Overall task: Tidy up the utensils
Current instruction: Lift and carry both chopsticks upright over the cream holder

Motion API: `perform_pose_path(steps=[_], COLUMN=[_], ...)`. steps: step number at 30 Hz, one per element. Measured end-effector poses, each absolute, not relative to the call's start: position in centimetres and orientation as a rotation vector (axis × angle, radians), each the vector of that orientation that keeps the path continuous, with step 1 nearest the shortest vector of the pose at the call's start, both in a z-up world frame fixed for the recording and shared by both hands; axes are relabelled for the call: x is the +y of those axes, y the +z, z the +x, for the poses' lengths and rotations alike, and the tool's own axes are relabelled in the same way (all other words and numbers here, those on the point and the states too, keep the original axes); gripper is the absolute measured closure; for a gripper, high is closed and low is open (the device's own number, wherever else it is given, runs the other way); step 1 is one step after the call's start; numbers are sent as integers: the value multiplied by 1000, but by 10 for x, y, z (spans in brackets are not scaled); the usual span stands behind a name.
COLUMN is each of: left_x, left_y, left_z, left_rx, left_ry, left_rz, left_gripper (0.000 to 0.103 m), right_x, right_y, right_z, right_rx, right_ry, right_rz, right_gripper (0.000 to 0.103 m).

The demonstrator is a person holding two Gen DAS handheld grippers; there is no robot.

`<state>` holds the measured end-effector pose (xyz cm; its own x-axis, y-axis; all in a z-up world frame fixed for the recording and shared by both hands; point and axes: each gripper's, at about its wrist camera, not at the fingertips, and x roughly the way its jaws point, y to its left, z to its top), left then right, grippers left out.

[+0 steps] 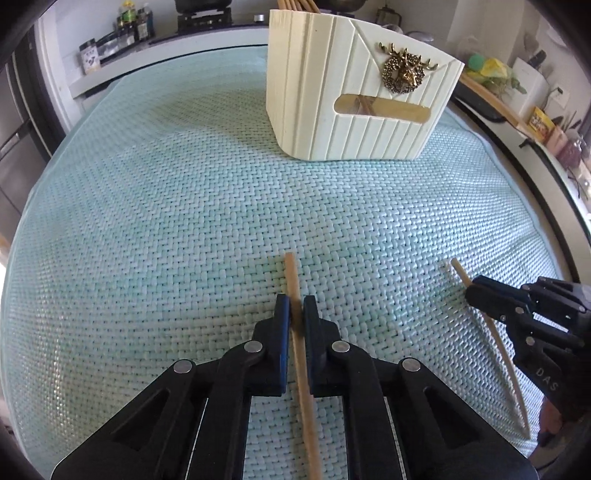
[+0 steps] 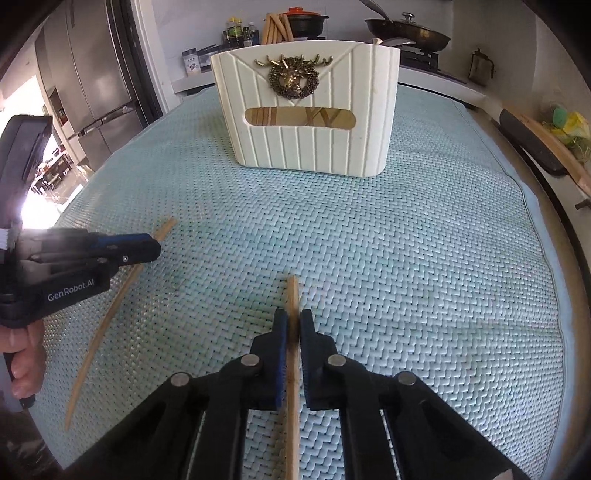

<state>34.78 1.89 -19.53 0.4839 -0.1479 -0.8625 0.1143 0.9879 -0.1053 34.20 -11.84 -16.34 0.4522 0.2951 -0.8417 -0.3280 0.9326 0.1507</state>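
- We have the left hand-held gripper [image 1: 295, 306] clenched on one chopstick [image 1: 301, 354] lying on the tabletop [image 1: 147, 229].
- We have the right hand-held gripper [image 2: 293, 321] clenched on a second chopstick [image 2: 293, 369].
- Both remain unlifted; the cream holder [image 2: 306, 147], farther back, already has several sticks.

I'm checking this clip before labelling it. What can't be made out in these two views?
- Left chopstick: its near end runs off the left wrist view's bottom edge.
- Right chopstick: likewise cut off in the right wrist view.
- Cream holder: its contents show only through the front slot; the walls hide the rest.
- Counter bottles: too small to read.
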Motion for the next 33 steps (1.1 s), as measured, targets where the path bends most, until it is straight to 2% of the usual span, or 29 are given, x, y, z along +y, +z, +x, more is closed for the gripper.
perform_pose_path(steps=[5,17,25,33], left_x=[31,54,57,53], left_y=[-170,-54,-29,-19], left_z=[330,271,262,254], left_rx=[978,705,600,561], left_ry=[-177,-281,-291,-290], left_rz=[-86,-178,-244,-220], left_gripper=[98,98,98,98], right_x=[-134,-154,-151,-149], right_y=[-139,-33,6,25], right_z=[332,277,247,240], right_rx=[965,705,538,471], right_ry=[406,475,453,442], right_rz=[73,180,124,108], right_gripper=[96,96,97,97])
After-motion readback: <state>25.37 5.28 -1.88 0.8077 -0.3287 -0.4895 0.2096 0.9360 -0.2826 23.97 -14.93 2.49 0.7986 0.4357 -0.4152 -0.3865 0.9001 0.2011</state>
